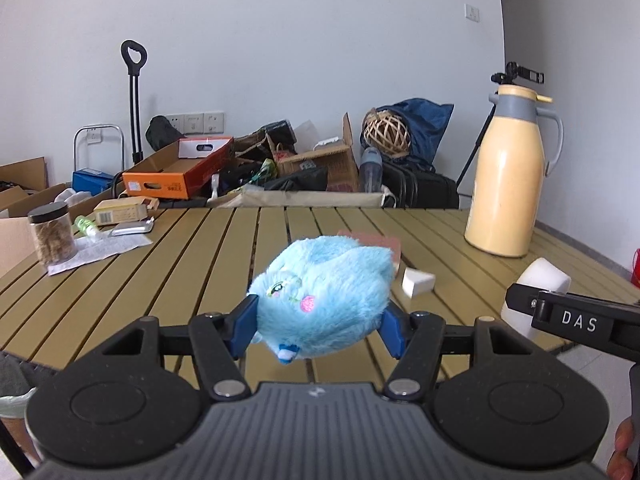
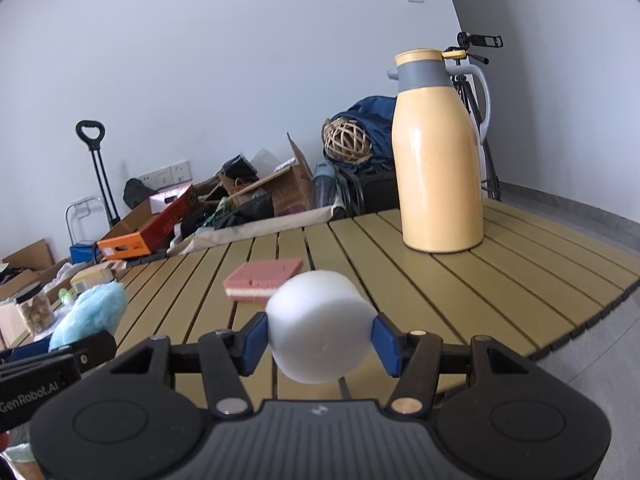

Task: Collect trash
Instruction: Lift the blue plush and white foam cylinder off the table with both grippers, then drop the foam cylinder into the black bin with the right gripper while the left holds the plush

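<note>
Nearest of all, at the left, the left gripper (image 1: 318,326) has its blue pads pressed into a fluffy blue plush toy (image 1: 326,294), which hangs lifted above the slatted table (image 1: 180,264). Far left on that table stand a dark-lidded jar (image 1: 52,236) and some papers; a small white foam wedge (image 1: 418,281) lies just beyond the toy. Moving right, the pink sponge (image 2: 262,278) rests flat mid-table, and the right gripper (image 2: 320,344) is clamped on a white foam block (image 2: 320,328), also held off the surface. Furthest right stands the yellow thermos jug (image 2: 438,152). With both loads already gripped, the sensible move seems to be carrying each to the bin with steady pressure, since soft plush and foam can squirm loose. I can't make out a bin clearly.
</note>
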`<move>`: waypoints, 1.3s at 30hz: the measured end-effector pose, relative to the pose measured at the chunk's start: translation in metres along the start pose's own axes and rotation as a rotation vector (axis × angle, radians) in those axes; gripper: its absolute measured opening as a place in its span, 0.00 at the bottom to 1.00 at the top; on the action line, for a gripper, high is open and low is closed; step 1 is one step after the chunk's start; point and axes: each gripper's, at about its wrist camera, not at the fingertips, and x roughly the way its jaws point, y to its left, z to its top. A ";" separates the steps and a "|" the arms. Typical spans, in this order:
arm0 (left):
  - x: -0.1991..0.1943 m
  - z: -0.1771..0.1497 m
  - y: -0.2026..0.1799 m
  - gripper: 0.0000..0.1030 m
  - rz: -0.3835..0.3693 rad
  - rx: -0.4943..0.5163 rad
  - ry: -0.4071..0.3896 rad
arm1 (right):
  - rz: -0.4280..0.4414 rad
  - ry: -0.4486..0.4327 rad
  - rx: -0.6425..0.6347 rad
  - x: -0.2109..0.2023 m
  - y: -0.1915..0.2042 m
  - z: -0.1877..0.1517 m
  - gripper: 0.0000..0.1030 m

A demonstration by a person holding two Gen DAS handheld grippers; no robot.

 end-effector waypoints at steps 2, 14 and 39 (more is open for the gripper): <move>-0.010 -0.005 0.001 0.60 0.005 0.012 0.009 | 0.001 0.011 -0.001 -0.008 0.001 -0.006 0.54; -0.054 -0.024 0.002 0.60 0.028 0.070 0.058 | 0.015 0.068 -0.024 -0.053 0.007 -0.037 0.54; -0.069 -0.114 0.008 0.60 0.054 0.164 0.298 | 0.035 0.332 -0.135 -0.079 0.029 -0.130 0.54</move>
